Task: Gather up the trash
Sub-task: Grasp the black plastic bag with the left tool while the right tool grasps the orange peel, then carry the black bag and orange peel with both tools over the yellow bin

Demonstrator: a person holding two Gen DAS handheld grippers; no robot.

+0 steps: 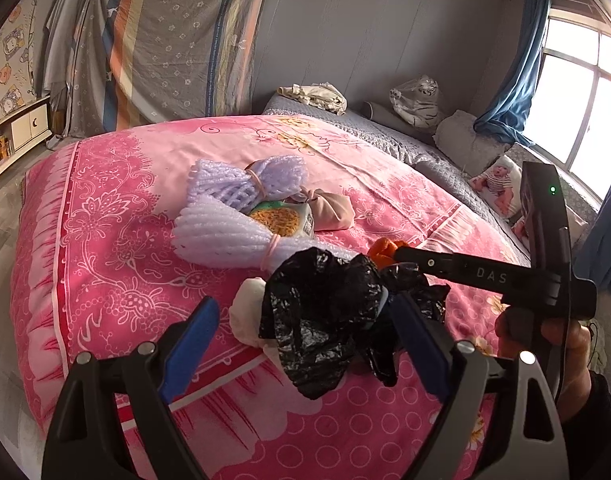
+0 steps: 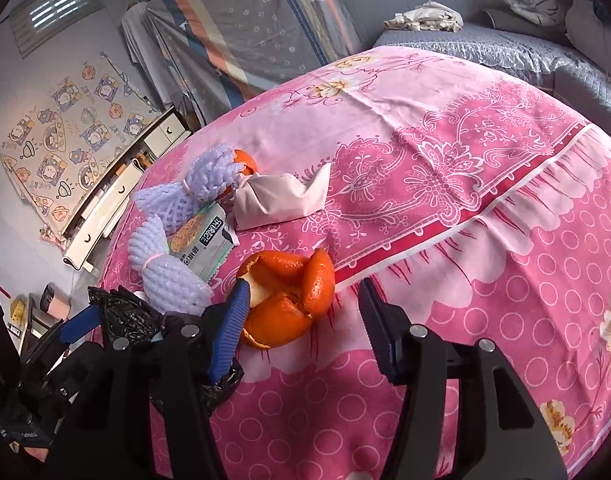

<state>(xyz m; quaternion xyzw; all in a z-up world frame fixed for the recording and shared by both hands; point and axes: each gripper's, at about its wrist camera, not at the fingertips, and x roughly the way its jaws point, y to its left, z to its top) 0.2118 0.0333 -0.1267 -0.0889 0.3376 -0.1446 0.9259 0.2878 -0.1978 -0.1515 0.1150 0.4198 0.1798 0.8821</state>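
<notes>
Curled orange citrus peel (image 2: 289,300) lies on the pink floral bedspread (image 2: 445,184) between my right gripper's (image 2: 305,320) wide-open jaws, one blue pad touching it. My left gripper's (image 1: 305,322) jaws gape around a crumpled black plastic bag (image 1: 325,316).

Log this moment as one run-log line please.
step: collecting trash | left gripper: open around black trash bag | right gripper: open at orange peel | surface: pink bedspread

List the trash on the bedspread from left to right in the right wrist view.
Black trash bag → purple foam fruit nets → snack wrapper → orange peel, with the pink cloth bundle farther back.
</notes>
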